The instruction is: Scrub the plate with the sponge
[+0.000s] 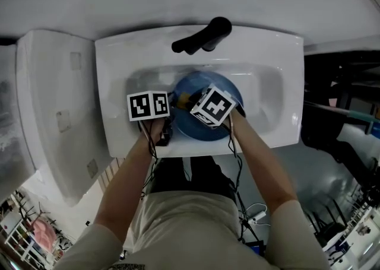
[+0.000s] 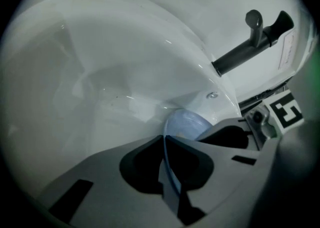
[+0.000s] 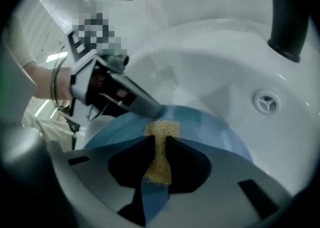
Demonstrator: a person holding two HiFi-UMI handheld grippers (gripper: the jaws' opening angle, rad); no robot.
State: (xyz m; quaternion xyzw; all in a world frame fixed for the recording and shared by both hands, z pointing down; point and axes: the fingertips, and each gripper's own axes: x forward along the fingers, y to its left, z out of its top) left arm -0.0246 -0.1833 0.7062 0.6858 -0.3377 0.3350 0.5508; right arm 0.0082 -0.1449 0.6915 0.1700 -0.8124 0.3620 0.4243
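A blue plate (image 1: 196, 82) lies tilted in the white sink basin (image 1: 267, 94). My left gripper (image 2: 163, 139) is shut on the plate's near-left rim (image 2: 186, 123), which shows edge-on between its jaws. From the right gripper view, that gripper's grey fingers (image 3: 142, 102) clamp the plate's edge. My right gripper (image 3: 160, 141) is shut on a yellow sponge (image 3: 159, 158) and presses it against the plate's blue face (image 3: 220, 134). In the head view both marker cubes sit over the plate, the right one above its middle.
A black faucet (image 1: 202, 36) reaches over the back of the basin, and the drain (image 3: 265, 101) lies beyond the plate. A white unit (image 1: 53, 108) stands left of the sink. Dark furniture (image 1: 344, 114) crowds the right side.
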